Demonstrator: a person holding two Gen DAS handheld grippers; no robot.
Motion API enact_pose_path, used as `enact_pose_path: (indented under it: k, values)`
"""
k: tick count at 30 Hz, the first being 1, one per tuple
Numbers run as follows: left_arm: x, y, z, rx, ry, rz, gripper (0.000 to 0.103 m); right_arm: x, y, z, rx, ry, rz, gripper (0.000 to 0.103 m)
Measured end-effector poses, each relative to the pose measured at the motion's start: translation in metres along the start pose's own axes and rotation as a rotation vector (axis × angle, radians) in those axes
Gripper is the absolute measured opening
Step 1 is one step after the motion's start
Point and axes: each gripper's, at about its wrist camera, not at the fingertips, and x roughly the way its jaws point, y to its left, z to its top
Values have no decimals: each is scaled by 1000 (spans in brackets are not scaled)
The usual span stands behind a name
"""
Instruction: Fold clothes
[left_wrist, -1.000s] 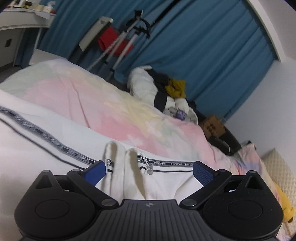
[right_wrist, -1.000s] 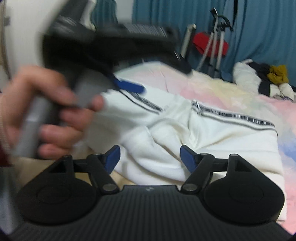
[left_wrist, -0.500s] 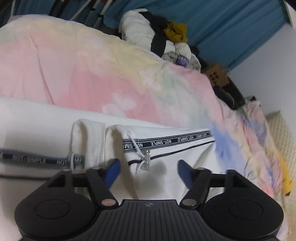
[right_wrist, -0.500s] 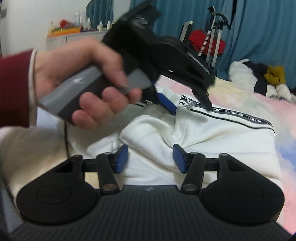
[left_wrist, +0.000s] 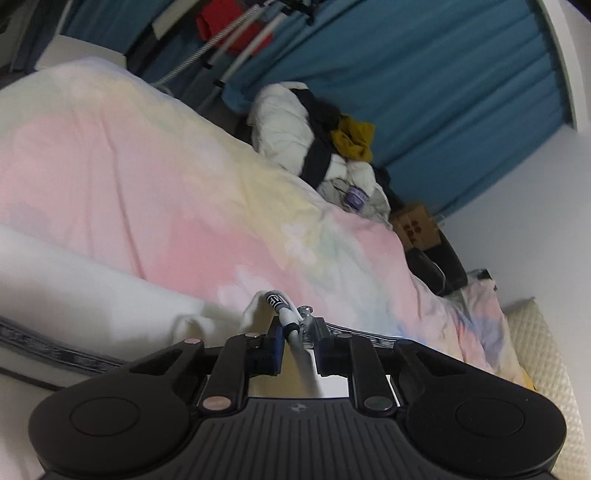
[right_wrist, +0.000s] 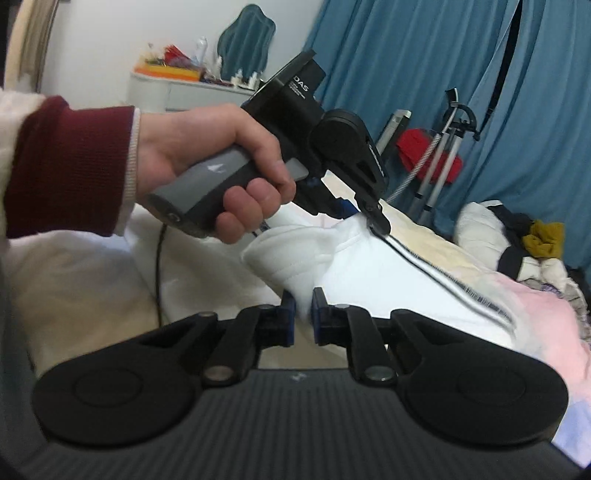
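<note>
left hand-held gripper (left_wrist: 297, 341) has its jaws pinched nearly together on the striped edge of the white garment (right_wrist: 369, 273), with a drawstring toggle (left_wrist: 306, 325) caught right there between the pads. right hand-held gripper (right_wrist: 303, 314) is likewise clamped close on a thick white fold of the same garment, nearer the camera. from the right wrist view the left hand (right_wrist: 207, 158) grips its grey handle, and that tool's tips bite the cloth just where the black stripe (right_wrist: 443, 280) begins.

the garment lies across the bed (left_wrist: 155, 192), partly raised between the two grips, the rest trailing over the pastel cover.

judgement: this looks like the lift-and-carry part of a fold. to do it well, both grips want to rise together and keep the edge between them taut, so the stripe runs straight and the loose cloth hangs free before it is laid over. the toggle in the left jaws may make that grip slippery, so a steady pull suits better than a jerk.

room: the bed cover beyond the garment is wide and bare, good space to lay the fold. the pile of clothes (left_wrist: 325, 147) sits well apart at the far edge, with the blue curtain (left_wrist: 424, 92) behind. the right edge of the bed falls away towards a cardboard box (left_wrist: 415, 225).
</note>
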Motion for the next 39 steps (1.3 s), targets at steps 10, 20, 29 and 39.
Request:
enact_pose_path:
  k: [10,20,29,39]
  values:
    - [35,25,-18,39,40,120,20,36,11,-16,65,141,37,12]
    - [-83,27,-34,-70,-70,116,61,37,-1,-12,153,124,40,12]
    - [-230,79,-76,-349,-232,183,90,3,-3,-6,215,76,-17,14]
    - [-254,108,-105,-498,-264,300,94,-20,-30,-4,349,81,24,23]
